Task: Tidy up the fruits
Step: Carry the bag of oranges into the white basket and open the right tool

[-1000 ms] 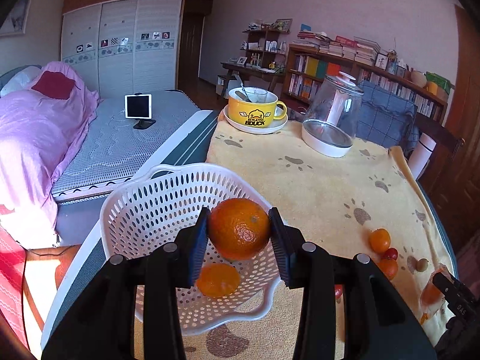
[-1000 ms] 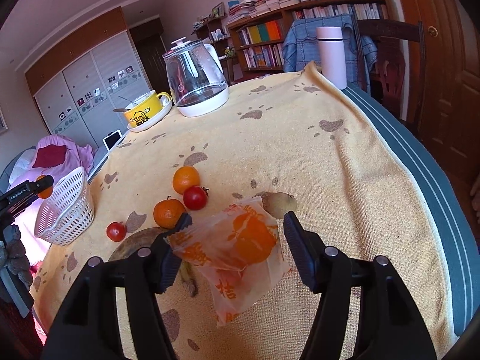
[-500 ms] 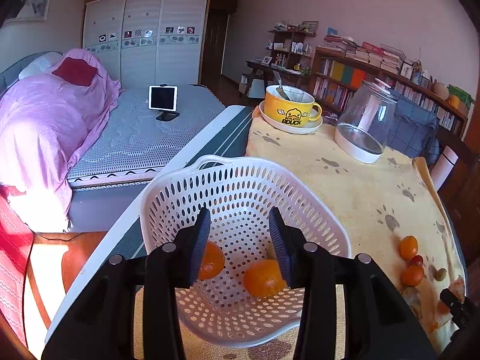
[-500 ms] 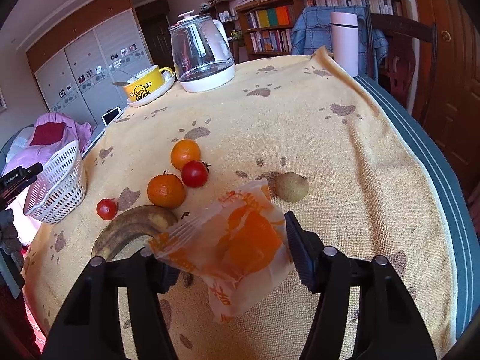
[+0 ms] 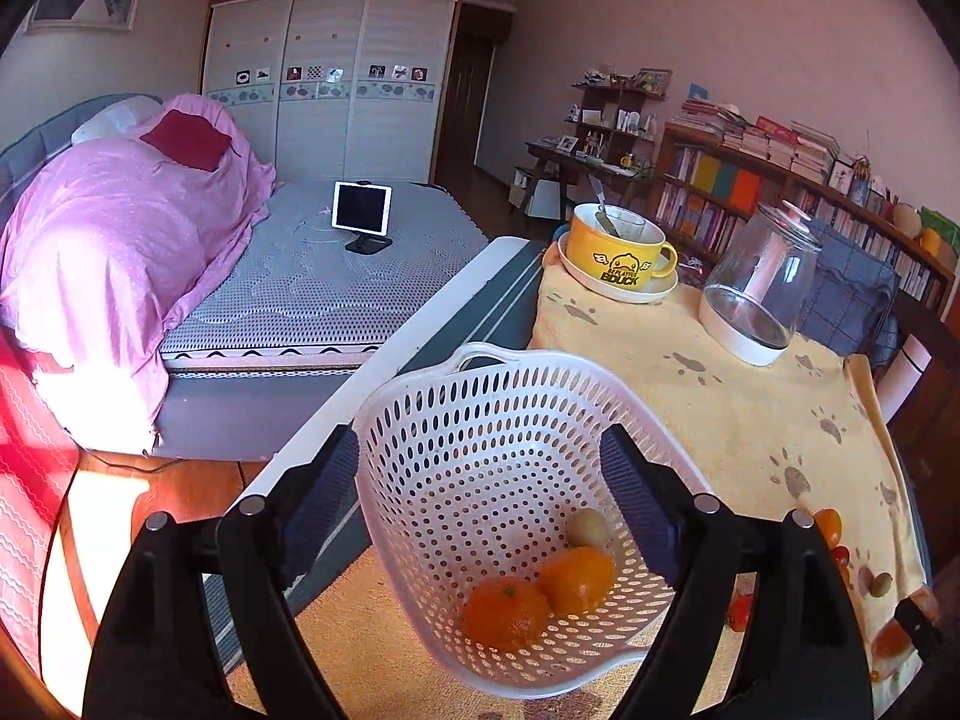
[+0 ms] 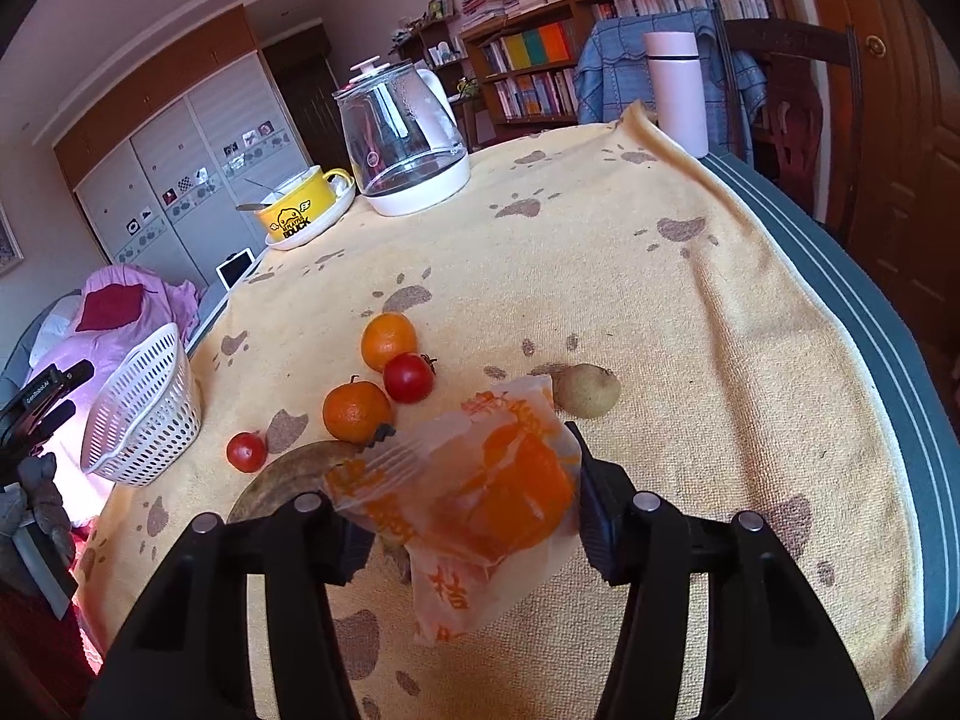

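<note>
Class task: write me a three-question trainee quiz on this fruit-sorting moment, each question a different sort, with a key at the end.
1. True or false: the left gripper is clamped on an orange.
2. Multiple choice: the right gripper holds A) a banana, B) an orange in a plastic wrapper, C) a tomato.
3. Fill in: the white basket holds two oranges and one small ____ fruit.

Key
1. False: its jaws stand open and empty over the basket.
2. B; the wrapper sits between the jaws, above the yellow cloth.
3. Brownish, possibly a kiwi.
</note>
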A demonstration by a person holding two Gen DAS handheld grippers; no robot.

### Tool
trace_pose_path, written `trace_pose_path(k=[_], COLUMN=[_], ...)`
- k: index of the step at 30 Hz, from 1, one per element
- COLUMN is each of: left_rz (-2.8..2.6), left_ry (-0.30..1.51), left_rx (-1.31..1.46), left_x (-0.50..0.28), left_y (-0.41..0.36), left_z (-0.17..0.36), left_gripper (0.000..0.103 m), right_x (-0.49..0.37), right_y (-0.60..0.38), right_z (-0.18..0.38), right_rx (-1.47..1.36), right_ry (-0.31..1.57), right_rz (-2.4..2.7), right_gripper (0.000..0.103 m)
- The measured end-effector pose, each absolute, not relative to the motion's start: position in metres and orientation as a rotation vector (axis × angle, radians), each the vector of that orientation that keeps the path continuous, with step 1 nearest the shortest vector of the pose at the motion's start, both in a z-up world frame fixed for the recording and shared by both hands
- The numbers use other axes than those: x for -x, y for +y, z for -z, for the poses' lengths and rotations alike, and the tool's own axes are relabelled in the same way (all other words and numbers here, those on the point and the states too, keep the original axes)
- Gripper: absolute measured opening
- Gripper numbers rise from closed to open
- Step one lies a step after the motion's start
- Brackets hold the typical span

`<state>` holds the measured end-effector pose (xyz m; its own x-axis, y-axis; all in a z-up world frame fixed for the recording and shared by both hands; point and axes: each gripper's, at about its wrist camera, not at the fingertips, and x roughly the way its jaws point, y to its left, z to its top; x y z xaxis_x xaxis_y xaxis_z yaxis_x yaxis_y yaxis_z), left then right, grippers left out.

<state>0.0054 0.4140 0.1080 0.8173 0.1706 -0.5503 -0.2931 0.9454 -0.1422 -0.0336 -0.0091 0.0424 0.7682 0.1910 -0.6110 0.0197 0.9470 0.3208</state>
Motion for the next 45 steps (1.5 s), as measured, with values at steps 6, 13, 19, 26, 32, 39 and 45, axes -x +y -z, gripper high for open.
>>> trace_pose_path(k=[6,13,19,26,32,39,45], left_rz=[-0.247,-0.241,-0.256,-0.296,-0.325,-0.336,-0.36], left_ry=[0.557,0.547,0.533,0.508,0.492,0.479,0.466], left_rx=[0.23,0.236,0.258,0.255,0.261,0.289,0.313], left_x=[-0.003,0.001,0.004,0.01,0.013,0.016,0.02], left_y=[0.415,0.417,0.426,0.431,0.439,0.449,0.461], left_z=[-0.112,-0.117,-0.123,-0.13,-0.133,-0.137,-0.14], left_gripper=[0.084,0.084,0.084,0.085,0.085,0.085,0.085], right_x=[0.032,0.022,0.007,-0.019,-0.032,-0.051,-0.064], right_y=[-0.004,0.014,0.057,0.119,0.173,0.235,0.277], right_z=[-0.05,-0.069,-0.089,-0.105,-0.112,-0.11,-0.101], right_rx=[-0.396,-0.437,-0.393,-0.352,-0.31,-0.251,-0.17], right_ry=[0.692,0.673,0.652,0.643,0.649,0.68,0.706], right_rz=[-0.17,-0.263,-0.352,-0.454,-0.532,-0.603,-0.606], right_gripper=[0.054,0.054,0.054,0.054,0.054,0.054,0.054])
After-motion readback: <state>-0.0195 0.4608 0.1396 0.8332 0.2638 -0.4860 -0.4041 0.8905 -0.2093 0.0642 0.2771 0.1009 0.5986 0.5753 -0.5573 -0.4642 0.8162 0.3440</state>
